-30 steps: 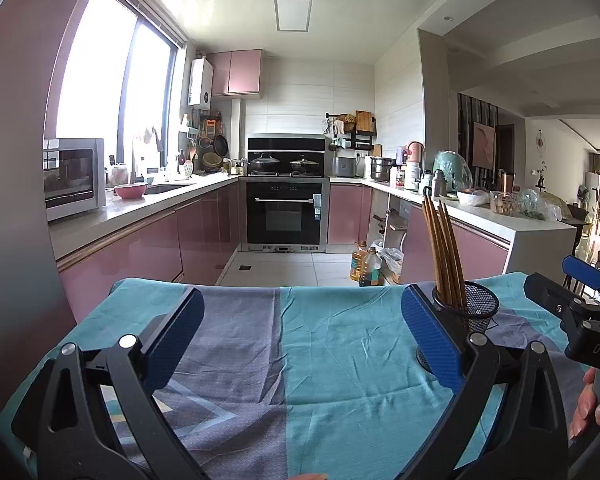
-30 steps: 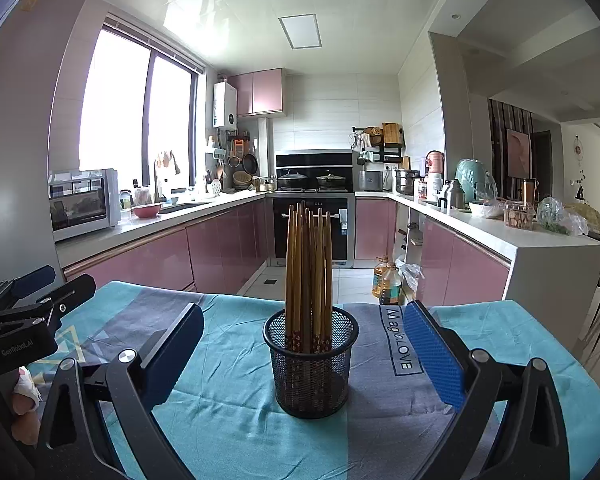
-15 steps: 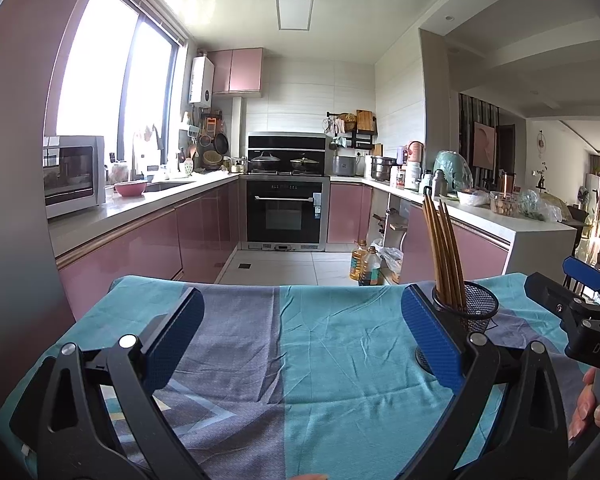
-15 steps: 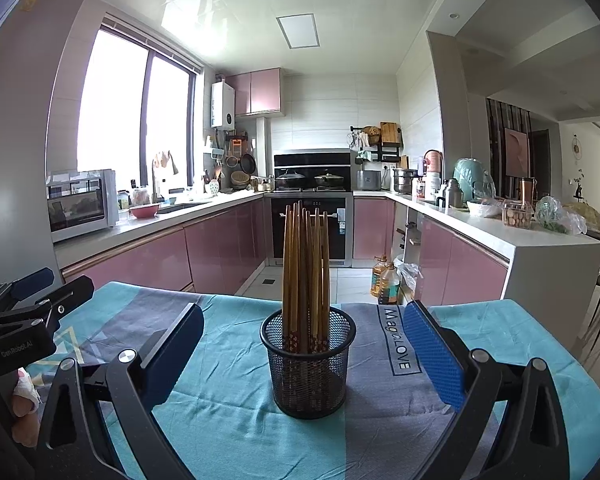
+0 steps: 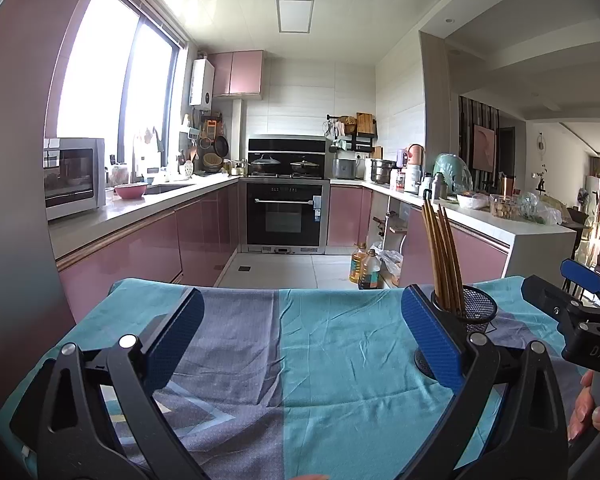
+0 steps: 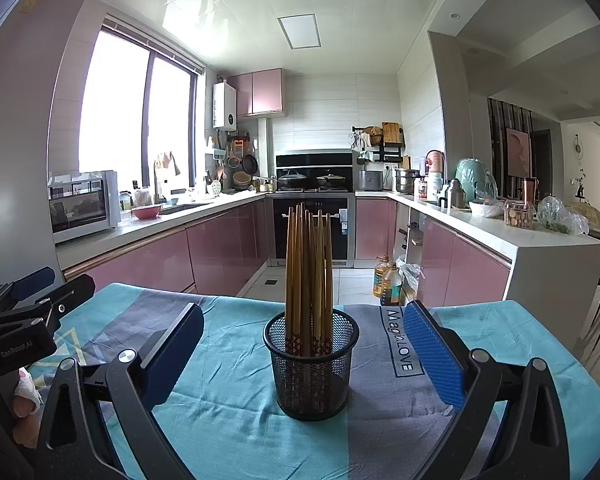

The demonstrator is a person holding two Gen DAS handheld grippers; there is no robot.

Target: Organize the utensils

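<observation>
A black mesh holder (image 6: pixel 311 364) stands upright on the cloth-covered table, with several wooden chopsticks (image 6: pixel 309 272) standing in it. My right gripper (image 6: pixel 300 352) is open, and the holder sits just ahead between its blue pads without touching them. My left gripper (image 5: pixel 300 336) is open over bare cloth, nothing between its fingers. In the left wrist view the holder (image 5: pixel 476 312) and chopsticks (image 5: pixel 442 256) show just behind the right pad, partly hidden by it. The right gripper (image 5: pixel 580 304) appears at that view's right edge, the left gripper (image 6: pixel 32 304) at the other view's left edge.
A teal and grey cloth (image 5: pixel 320 360) covers the table. Beyond its far edge lies a kitchen with pink cabinets (image 5: pixel 204 236), an oven (image 5: pixel 286 216) and oil bottles (image 5: pixel 366 268) on the floor. A person's fingers (image 5: pixel 592 412) hold the right gripper.
The right wrist view has shifted slightly, so the holder sits a little more centred between the pads. The left gripper has barely moved.
</observation>
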